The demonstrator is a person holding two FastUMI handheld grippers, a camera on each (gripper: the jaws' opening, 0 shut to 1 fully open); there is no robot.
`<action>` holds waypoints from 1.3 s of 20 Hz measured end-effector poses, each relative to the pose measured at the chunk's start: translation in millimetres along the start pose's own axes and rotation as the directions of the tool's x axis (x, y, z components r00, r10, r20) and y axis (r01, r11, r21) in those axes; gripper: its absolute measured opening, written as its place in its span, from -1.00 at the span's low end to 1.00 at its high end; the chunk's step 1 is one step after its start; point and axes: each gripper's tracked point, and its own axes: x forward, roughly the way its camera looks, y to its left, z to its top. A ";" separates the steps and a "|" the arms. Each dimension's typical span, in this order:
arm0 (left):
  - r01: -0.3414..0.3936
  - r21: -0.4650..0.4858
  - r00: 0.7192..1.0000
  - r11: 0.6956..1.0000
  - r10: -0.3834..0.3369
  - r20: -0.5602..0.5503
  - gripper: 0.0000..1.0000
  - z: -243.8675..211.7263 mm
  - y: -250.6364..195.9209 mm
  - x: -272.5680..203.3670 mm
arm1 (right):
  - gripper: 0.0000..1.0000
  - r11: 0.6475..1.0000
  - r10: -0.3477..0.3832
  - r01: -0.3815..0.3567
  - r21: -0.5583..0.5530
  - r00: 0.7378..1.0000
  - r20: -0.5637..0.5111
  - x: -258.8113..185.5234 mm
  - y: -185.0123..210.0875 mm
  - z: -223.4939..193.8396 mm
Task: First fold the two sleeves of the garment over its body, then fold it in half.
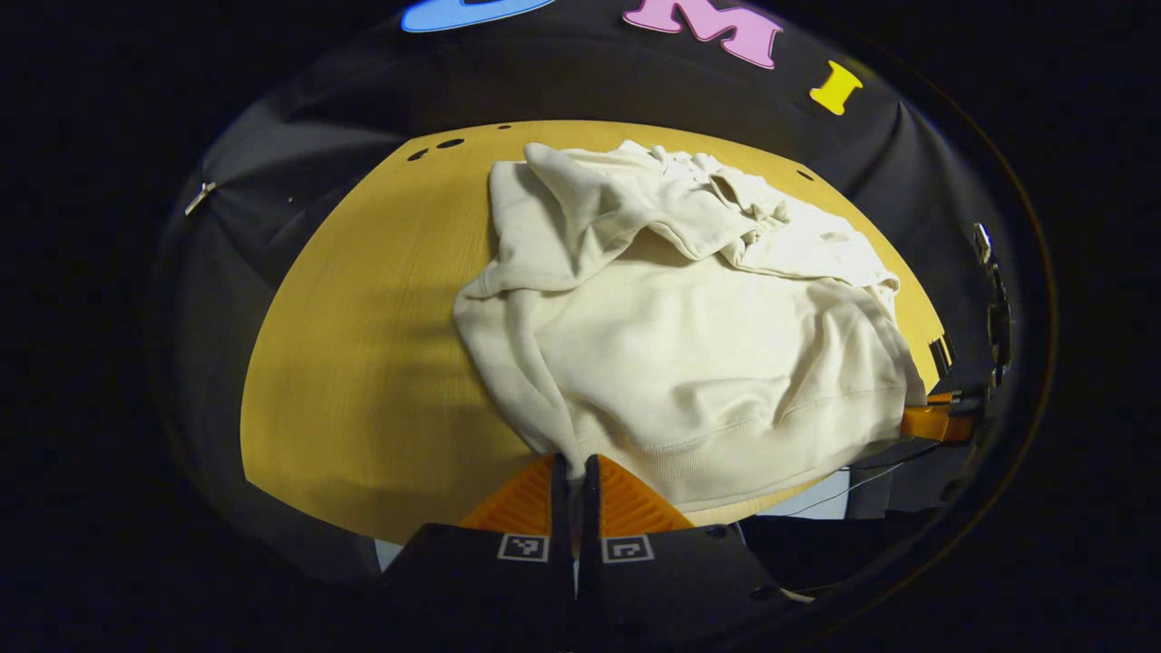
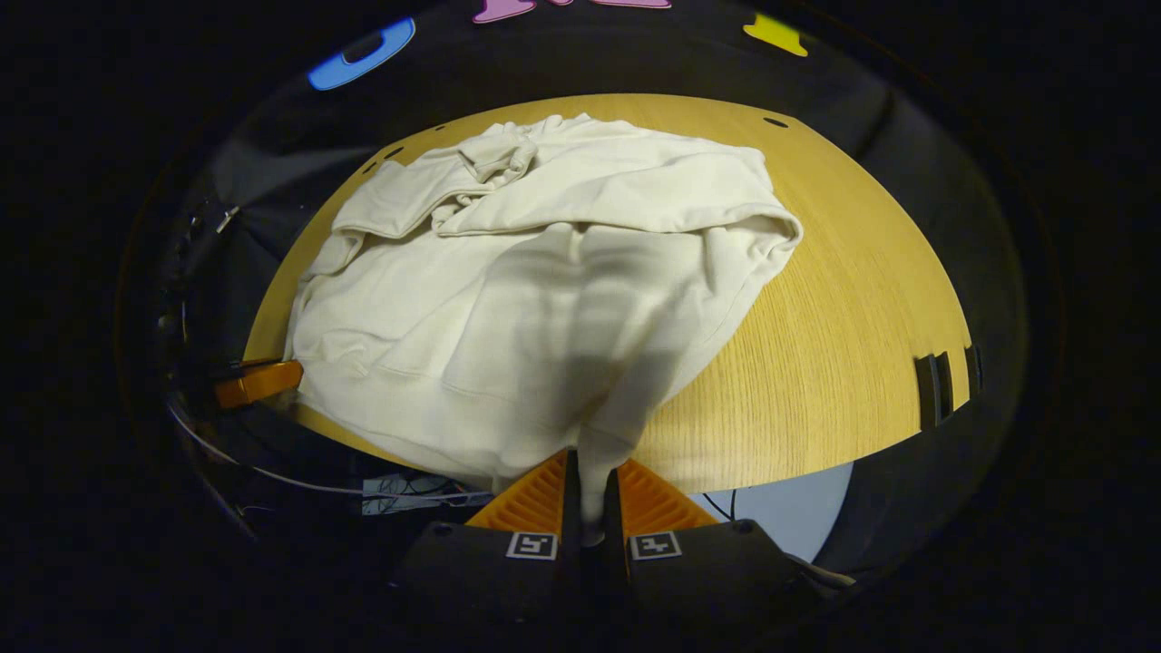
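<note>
A cream long-sleeved garment (image 1: 689, 345) lies rumpled on the round wooden table (image 1: 363, 363), its collar bunched at the far side. One sleeve (image 1: 508, 372) runs down the garment's left side to my left gripper (image 1: 573, 467), which is shut on its end at the table's near edge. In the right gripper view the garment (image 2: 544, 272) covers the table's left half, and the other sleeve (image 2: 635, 399) hangs down into my right gripper (image 2: 591, 476), shut on the fabric between its fingers. Each view shows the other gripper (image 1: 934, 423) (image 2: 258, 382) at the garment's far lower corner.
Bare wood (image 2: 834, 363) stretches to the right of the garment in the right gripper view and to its left (image 1: 363, 299) in the left gripper view. Dark slots (image 2: 939, 390) mark the table's rim. Cables (image 2: 408, 490) hang below the near edge. Black cloth walls surround the table.
</note>
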 end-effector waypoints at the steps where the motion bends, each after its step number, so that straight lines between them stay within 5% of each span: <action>1: 0.010 -0.011 1.000 1.000 -0.010 0.004 -0.87 4.0 -0.4 -4.1 | -0.72 1.000 0.006 -0.006 0.011 1.000 0.016 -5.7 -1.5 4.9; 7: 0.063 -0.076 0.993 0.995 -0.054 0.108 -0.87 64.8 -10.7 -38.7 | -0.72 0.988 0.041 -0.061 0.140 0.988 0.146 -36.8 -3.6 55.3; 13: 0.126 -0.134 0.968 0.983 -0.092 0.235 -0.87 151.9 -25.6 -56.2 | -0.72 0.942 0.064 -0.159 0.296 0.950 0.305 -59.5 -12.0 143.8; 26: 0.135 -0.197 0.925 0.971 -0.053 0.375 -0.88 290.6 -23.9 -14.4 | -0.72 0.935 0.007 -0.160 0.316 0.901 0.434 -28.9 -40.7 283.6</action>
